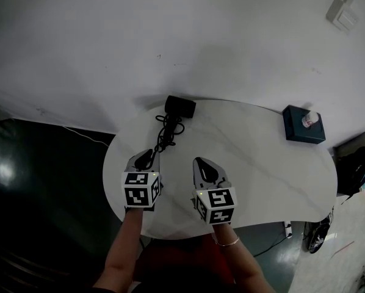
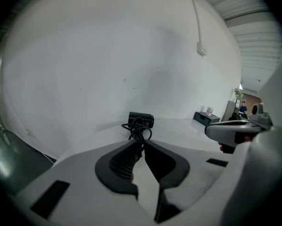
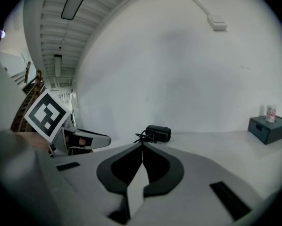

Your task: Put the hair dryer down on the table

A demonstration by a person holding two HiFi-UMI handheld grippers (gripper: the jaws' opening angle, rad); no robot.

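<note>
The black hair dryer (image 1: 180,107) lies on its side near the far edge of the white marble table (image 1: 262,170), its black cord (image 1: 168,132) bunched on the near side of it. My left gripper (image 1: 147,157) hovers just short of the cord's near end, jaws shut with nothing between them. My right gripper (image 1: 199,162) is beside it to the right, also shut and empty. The left gripper view shows the dryer (image 2: 141,118) and the cord (image 2: 138,131) straight beyond the closed tips (image 2: 142,142). From the right gripper (image 3: 142,145) the dryer (image 3: 158,133) lies ahead, slightly right.
A dark blue box (image 1: 303,125) with a small pale object on top stands at the table's far right. The white wall rises right behind the table. Dark floor lies to the left, and black bags (image 1: 356,170) sit on the floor at the right.
</note>
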